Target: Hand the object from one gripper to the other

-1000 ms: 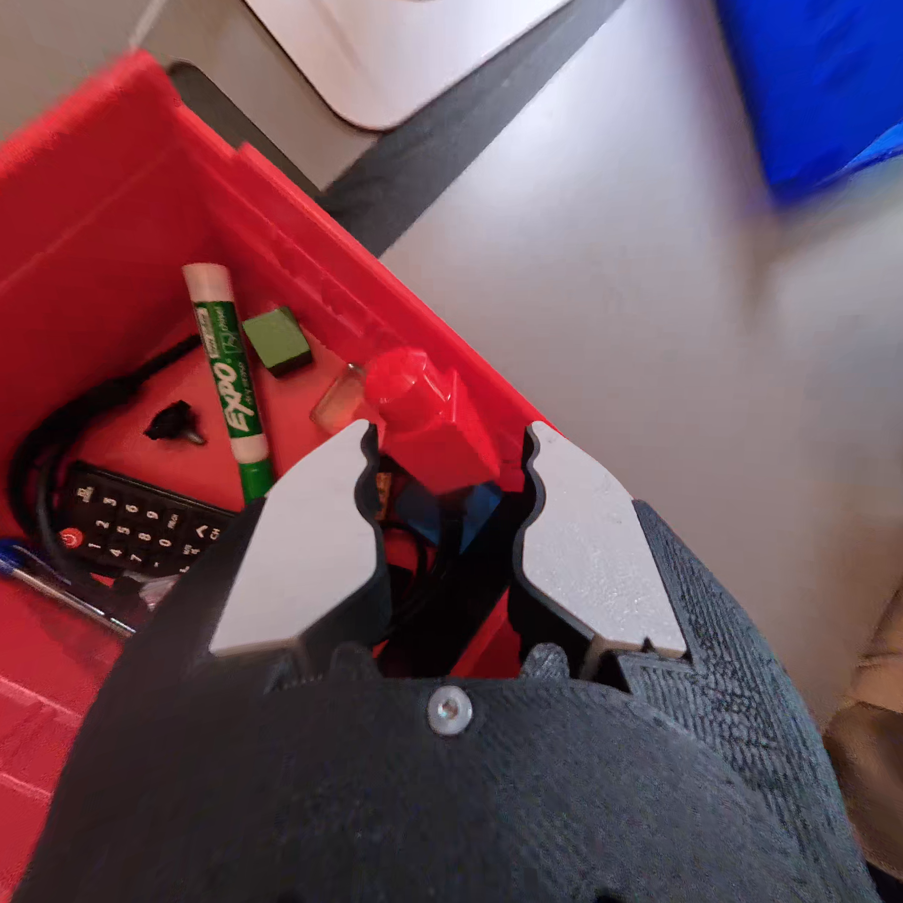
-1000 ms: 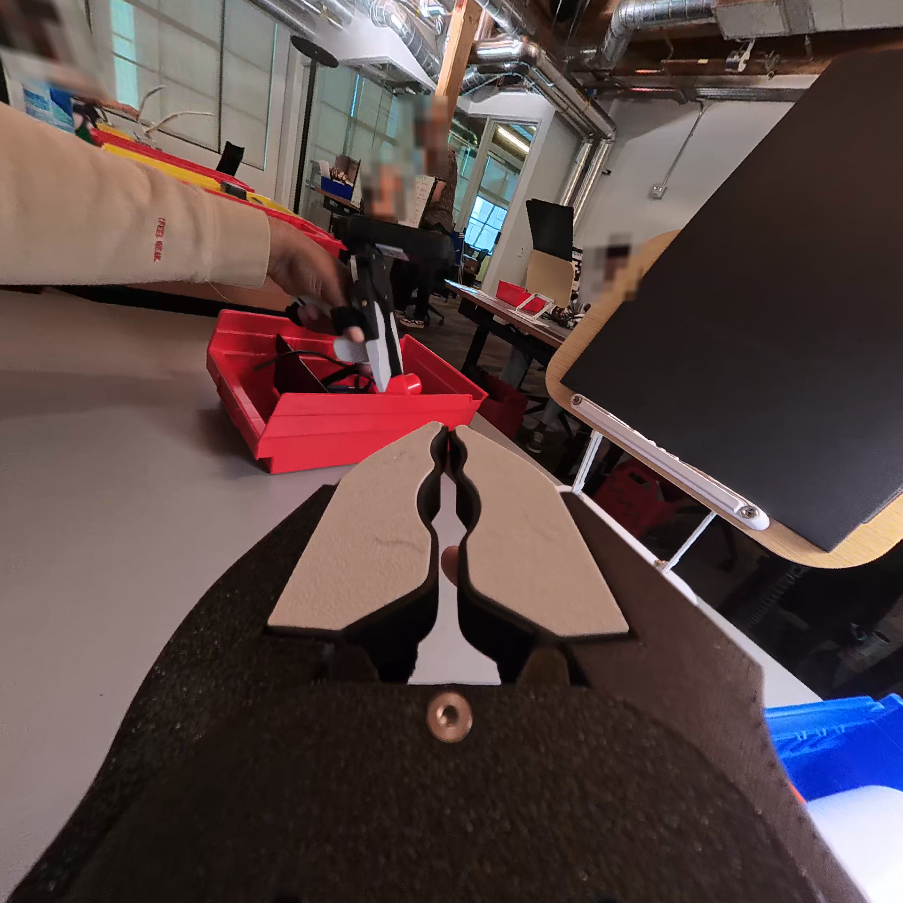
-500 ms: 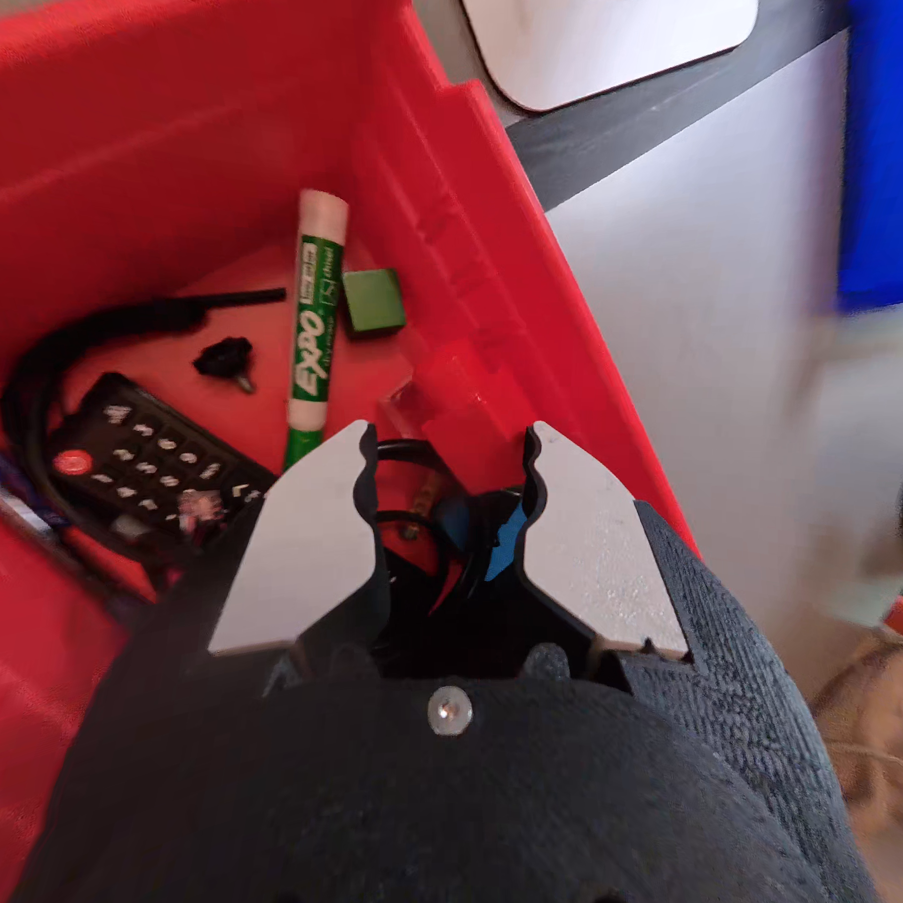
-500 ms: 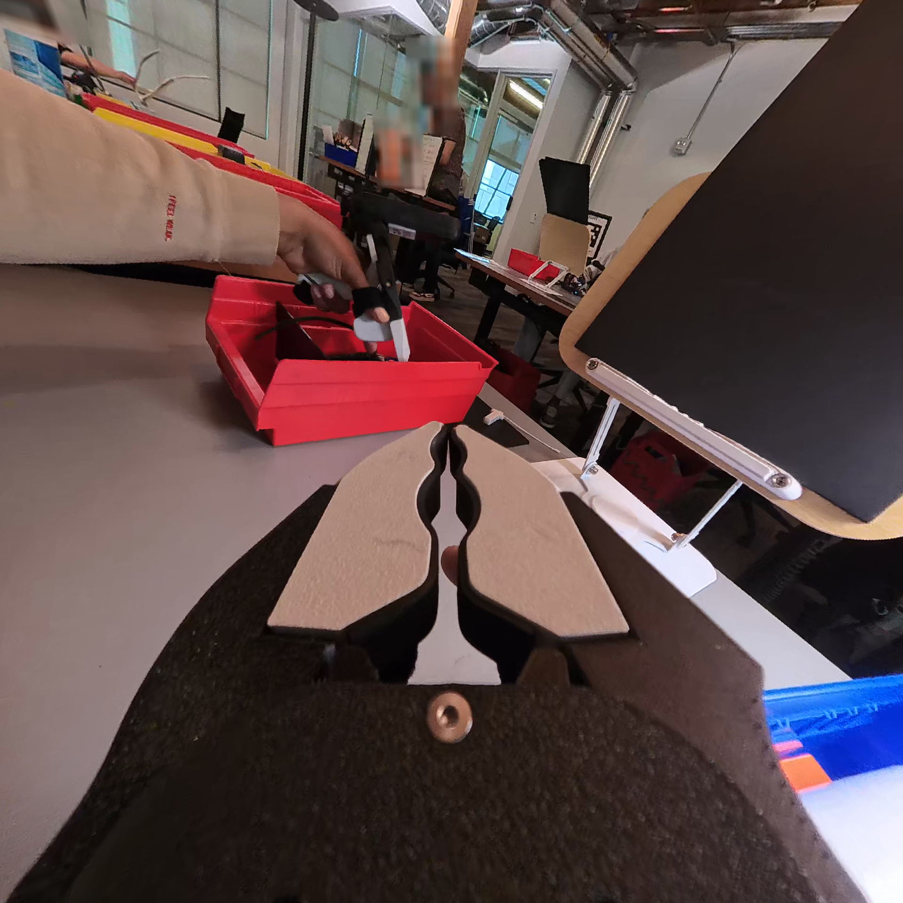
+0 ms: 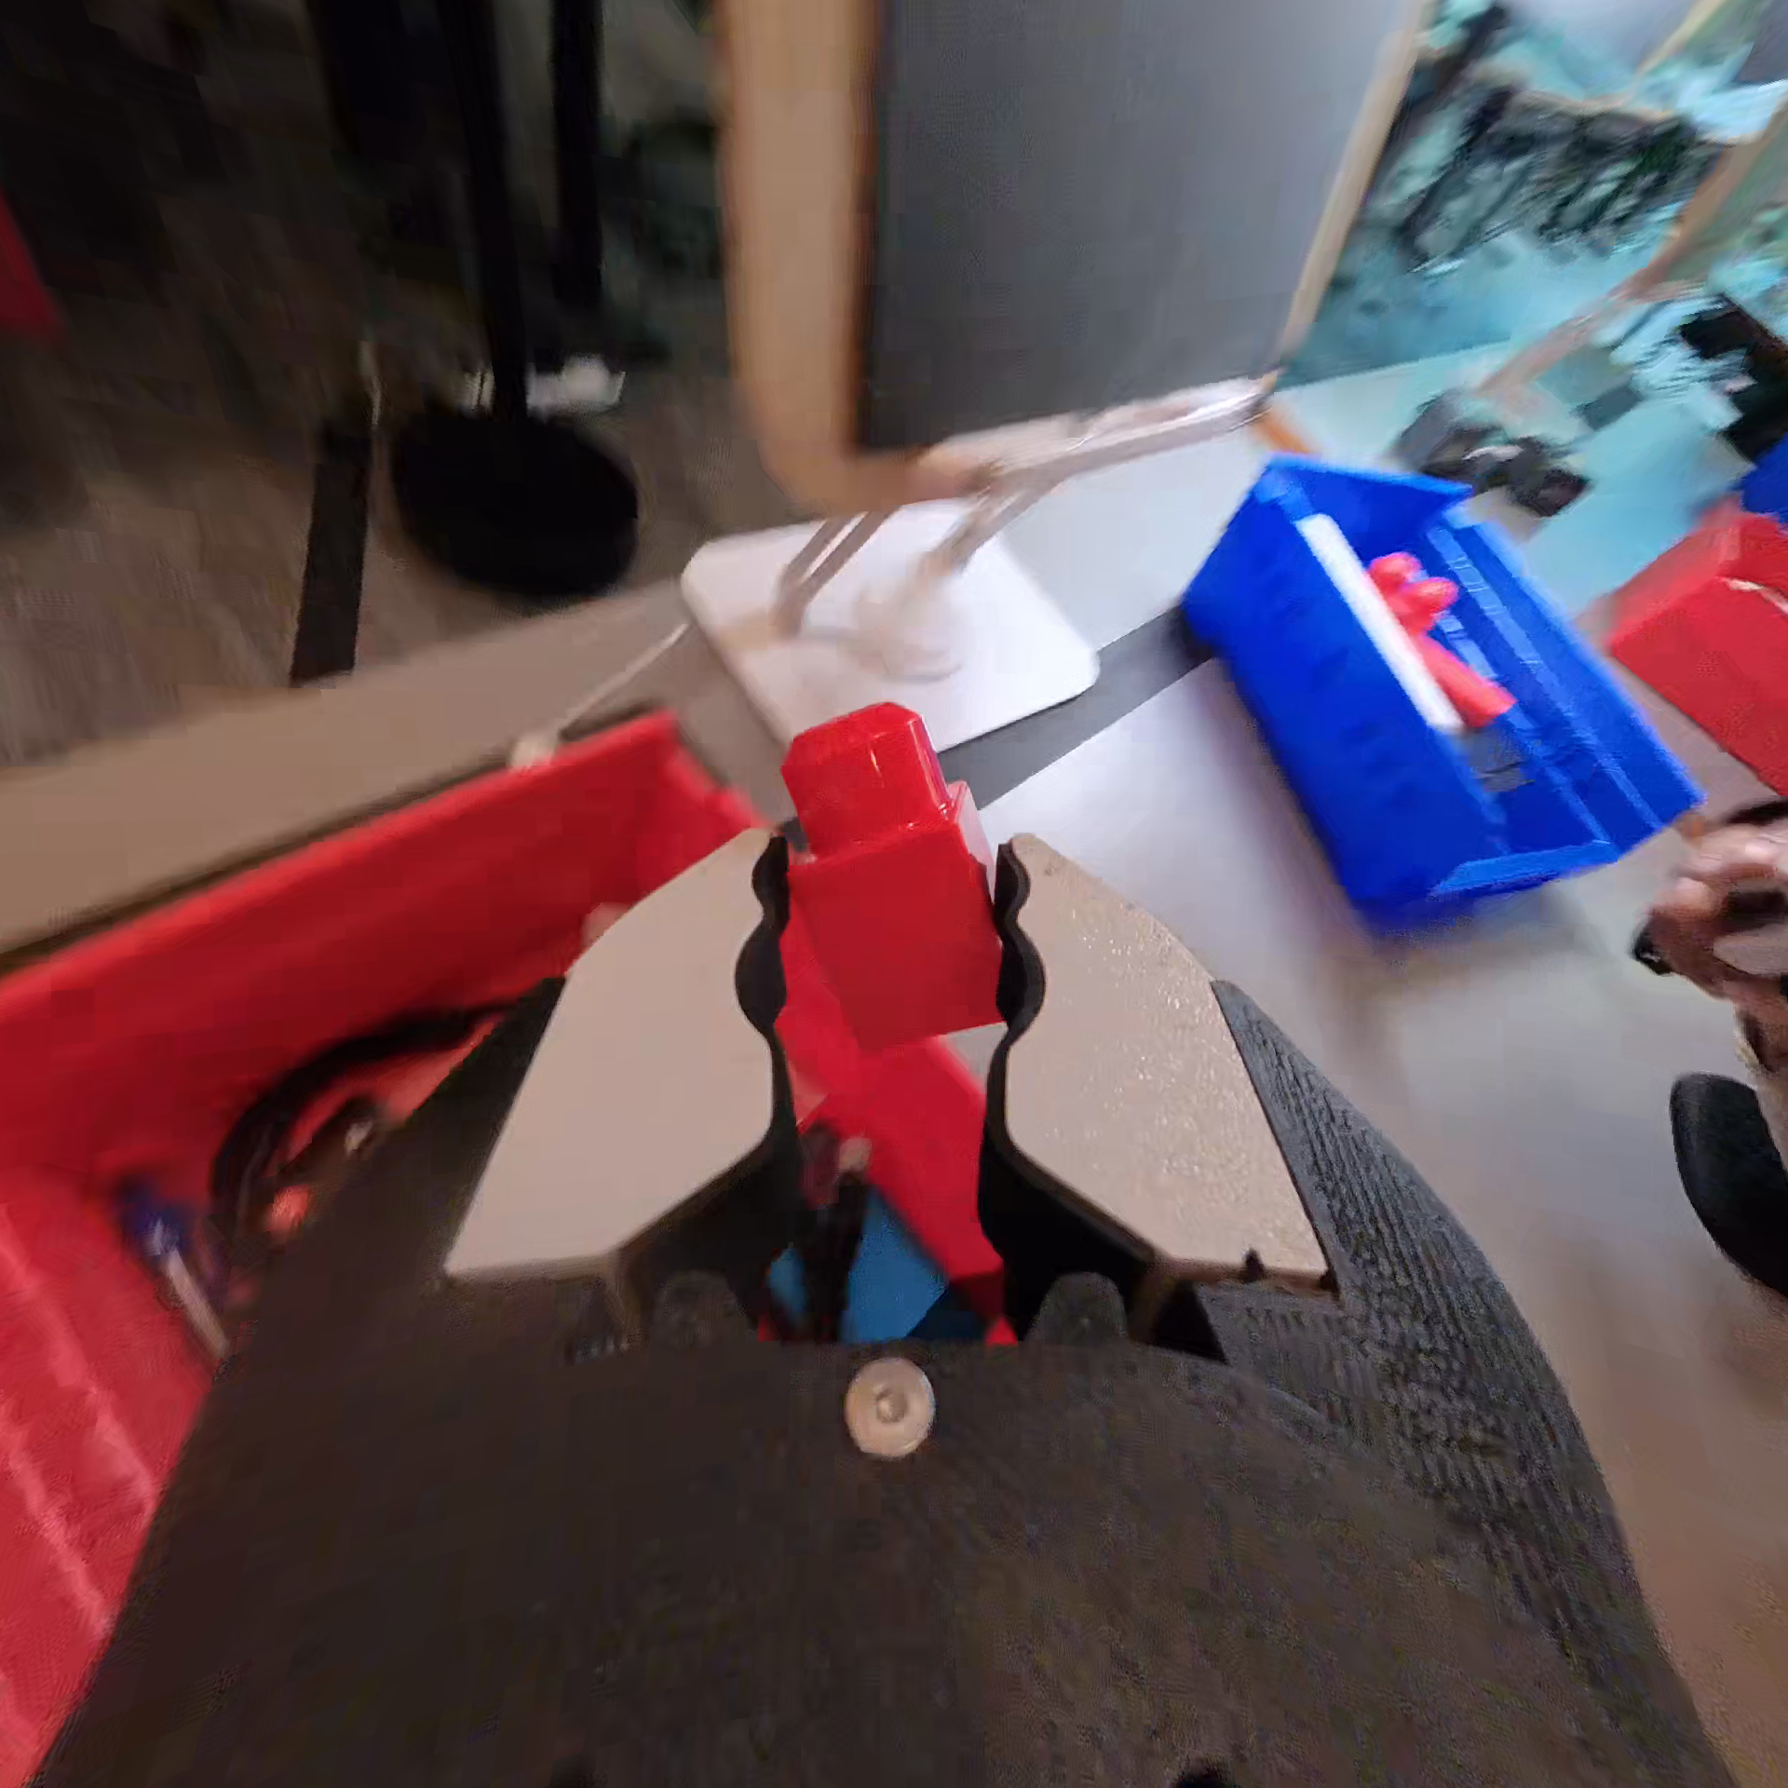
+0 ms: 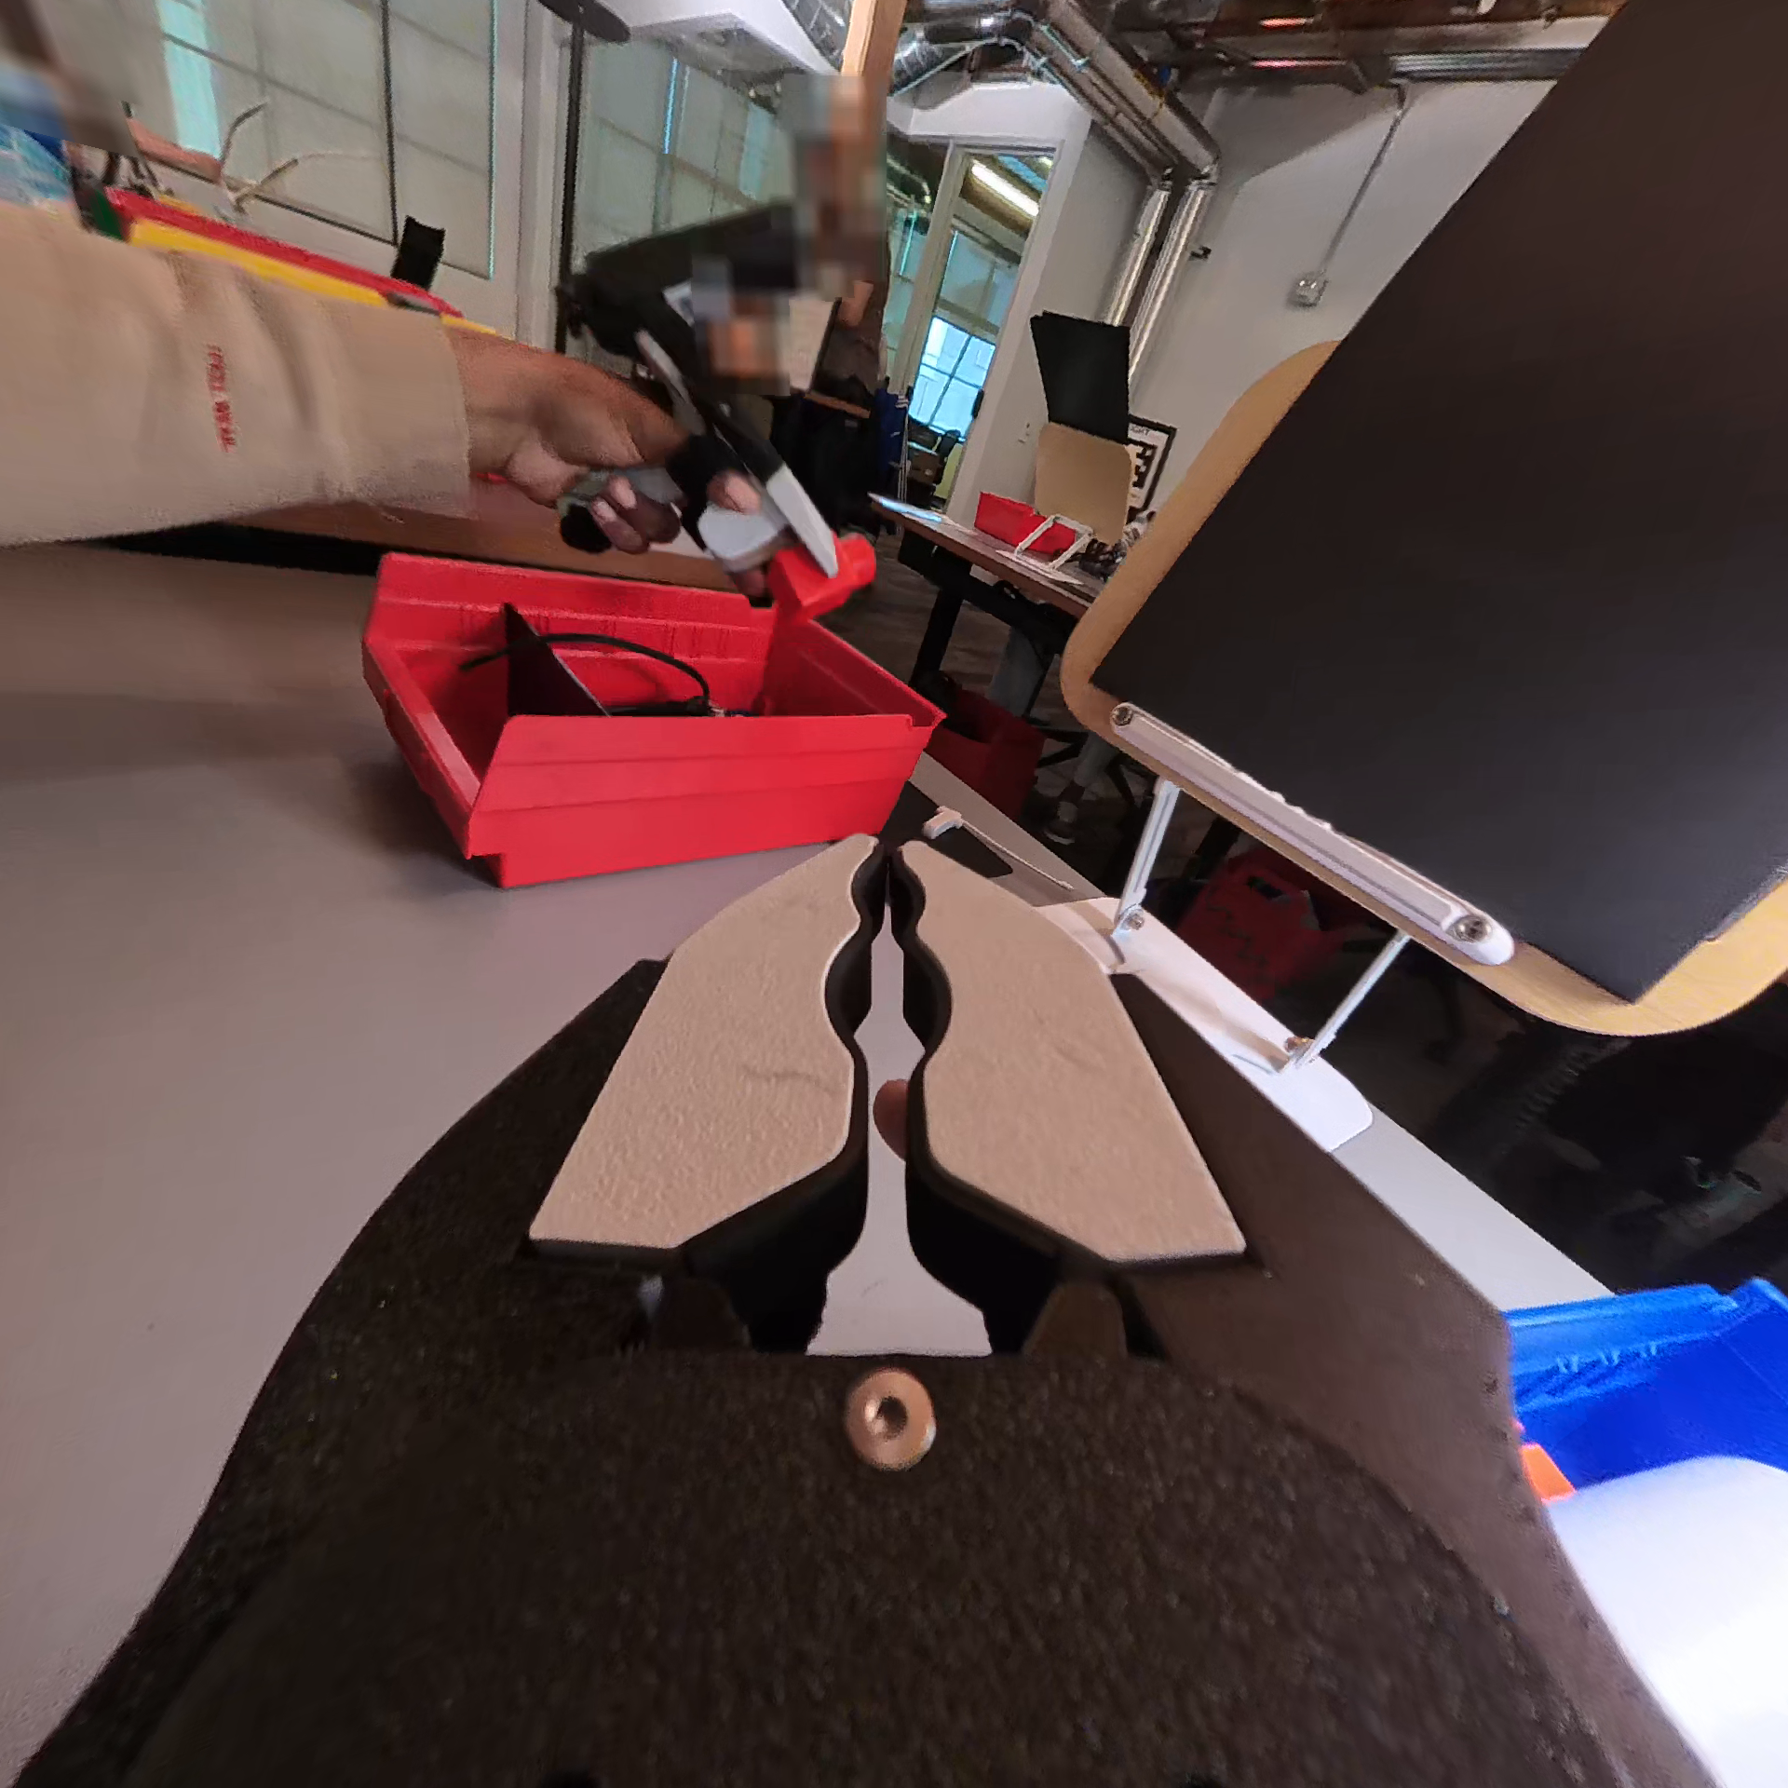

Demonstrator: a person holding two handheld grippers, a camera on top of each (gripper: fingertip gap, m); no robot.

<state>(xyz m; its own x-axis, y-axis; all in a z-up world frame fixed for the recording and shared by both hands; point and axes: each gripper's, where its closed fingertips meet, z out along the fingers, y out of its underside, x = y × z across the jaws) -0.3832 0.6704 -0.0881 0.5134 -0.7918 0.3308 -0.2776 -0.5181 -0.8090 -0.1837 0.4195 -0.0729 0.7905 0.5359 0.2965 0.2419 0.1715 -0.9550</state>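
Note:
My left gripper [image 5: 885, 861] is shut on a red toy brick [image 5: 885, 871] with one round stud on top. It holds the brick in the air above the right end of the red bin [image 5: 290, 968]. In the right wrist view the left gripper [image 6: 803, 561] shows far off with the red brick [image 6: 822, 576] over the red bin [image 6: 677, 774]. My right gripper [image 6: 885, 856] is shut and empty, low over the grey table [image 6: 193, 919], well short of the bin.
A blue bin [image 5: 1432, 697] with red and white items sits at the right; its corner shows in the right wrist view [image 6: 1645, 1374]. A black board on a white stand [image 6: 1451, 532] hangs over the table's far edge. The red bin holds black cables [image 6: 619, 658]. There is about 30 centimeters between the tips of the two grippers.
My left gripper was open down in the red bin; now it has closed on the red brick and lifted it out. My right gripper has barely moved.

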